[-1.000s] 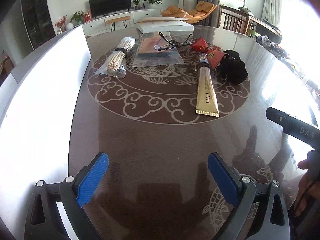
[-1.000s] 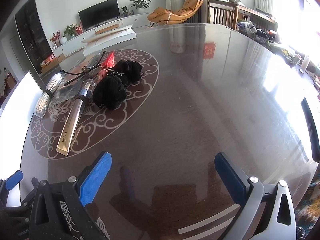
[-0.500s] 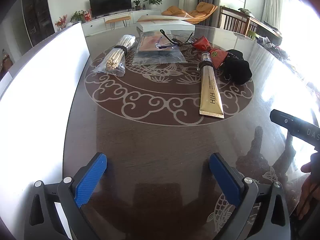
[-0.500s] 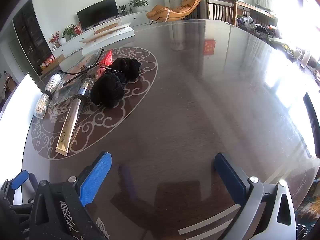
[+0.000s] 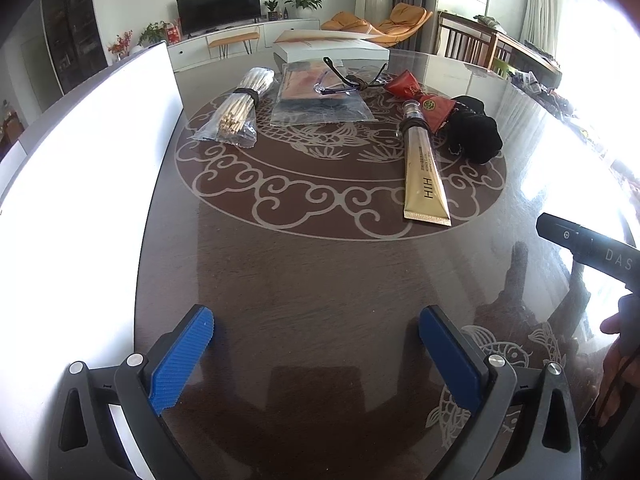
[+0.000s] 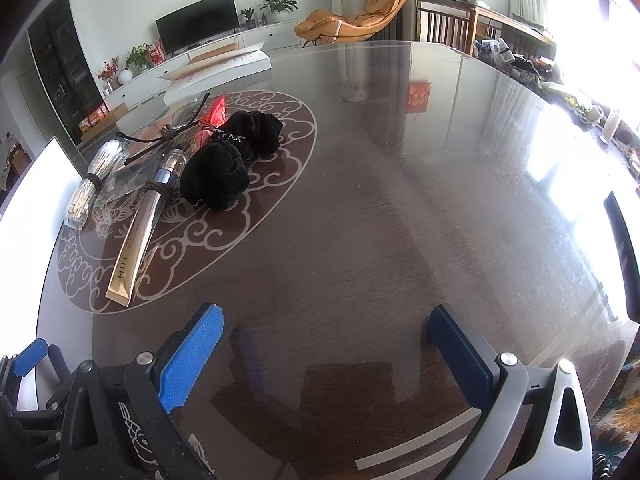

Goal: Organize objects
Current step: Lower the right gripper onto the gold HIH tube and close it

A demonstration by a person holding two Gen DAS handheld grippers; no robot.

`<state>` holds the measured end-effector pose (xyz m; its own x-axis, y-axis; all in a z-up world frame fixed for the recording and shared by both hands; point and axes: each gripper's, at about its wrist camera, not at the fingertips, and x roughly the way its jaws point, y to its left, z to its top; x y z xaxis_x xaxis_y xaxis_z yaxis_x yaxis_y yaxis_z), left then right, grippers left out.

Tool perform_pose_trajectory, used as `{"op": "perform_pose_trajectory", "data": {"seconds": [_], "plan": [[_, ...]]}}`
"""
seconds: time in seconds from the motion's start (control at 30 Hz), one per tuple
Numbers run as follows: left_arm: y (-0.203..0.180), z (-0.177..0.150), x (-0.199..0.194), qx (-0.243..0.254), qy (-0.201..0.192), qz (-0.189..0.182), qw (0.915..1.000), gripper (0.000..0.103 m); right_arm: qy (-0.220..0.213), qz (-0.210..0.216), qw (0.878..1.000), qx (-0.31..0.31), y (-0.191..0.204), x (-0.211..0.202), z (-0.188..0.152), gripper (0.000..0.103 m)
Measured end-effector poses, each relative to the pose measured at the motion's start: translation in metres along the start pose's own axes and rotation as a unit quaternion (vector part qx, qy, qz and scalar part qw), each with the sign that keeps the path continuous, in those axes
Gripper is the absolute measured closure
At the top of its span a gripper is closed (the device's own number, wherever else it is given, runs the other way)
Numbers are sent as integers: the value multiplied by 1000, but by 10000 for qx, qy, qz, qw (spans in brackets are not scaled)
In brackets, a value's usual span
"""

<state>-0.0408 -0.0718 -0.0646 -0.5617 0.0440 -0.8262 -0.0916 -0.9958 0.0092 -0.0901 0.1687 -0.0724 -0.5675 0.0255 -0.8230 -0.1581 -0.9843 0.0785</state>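
Both the left gripper (image 5: 314, 354) and the right gripper (image 6: 326, 350) hang spread and empty over bare table (image 5: 320, 272), probably lining up a first pick, since gold tube (image 5: 424, 178), black pouch (image 5: 476, 134), chopstick bundle (image 5: 236, 114) and glasses (image 5: 352, 80) lie untouched on the medallion beyond

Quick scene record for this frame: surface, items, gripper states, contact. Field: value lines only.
surface: round dark table with pale scroll inlay
items: gold tube, chopstick bundle, clear pouch, glasses, red packet, black cloth, white box
left gripper: open, empty
right gripper: open, empty
contact: none with items
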Motion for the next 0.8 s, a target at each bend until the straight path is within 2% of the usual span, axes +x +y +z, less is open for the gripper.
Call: {"op": "perform_pose_trajectory", "data": {"seconds": [0.07,0.17,0.23,0.3,0.37,0.47,0.67,0.7,0.8], "plan": [[0,0,0,-22,-13,14,10000,0,-12,101,9999,58,-2,-1,1,0],[0,0,0,-26,-18,13,10000,0,-52,528,9984,218,-5,-5,2,0],[0,0,0,-27,-17,13,10000,0,-48,667,9976,158,2,-7,1,0],[0,0,0,-26,-17,13,10000,0,55,988,9950,-96,19,-8,4,5],[0,0,0,-26,-16,13,10000,0,221,1303,9902,-460,44,-5,10,14],[0,0,0,-27,-16,13,10000,0,431,1586,9833,-779,87,4,31,17],[0,0,0,-26,-16,11,10000,0,1121,989,9778,-1468,159,47,66,19],[0,0,0,-27,-16,11,10000,0,1138,850,9777,-1544,164,51,66,20],[0,0,0,-29,-17,11,10000,0,985,598,9790,-1682,171,52,66,32]]}}
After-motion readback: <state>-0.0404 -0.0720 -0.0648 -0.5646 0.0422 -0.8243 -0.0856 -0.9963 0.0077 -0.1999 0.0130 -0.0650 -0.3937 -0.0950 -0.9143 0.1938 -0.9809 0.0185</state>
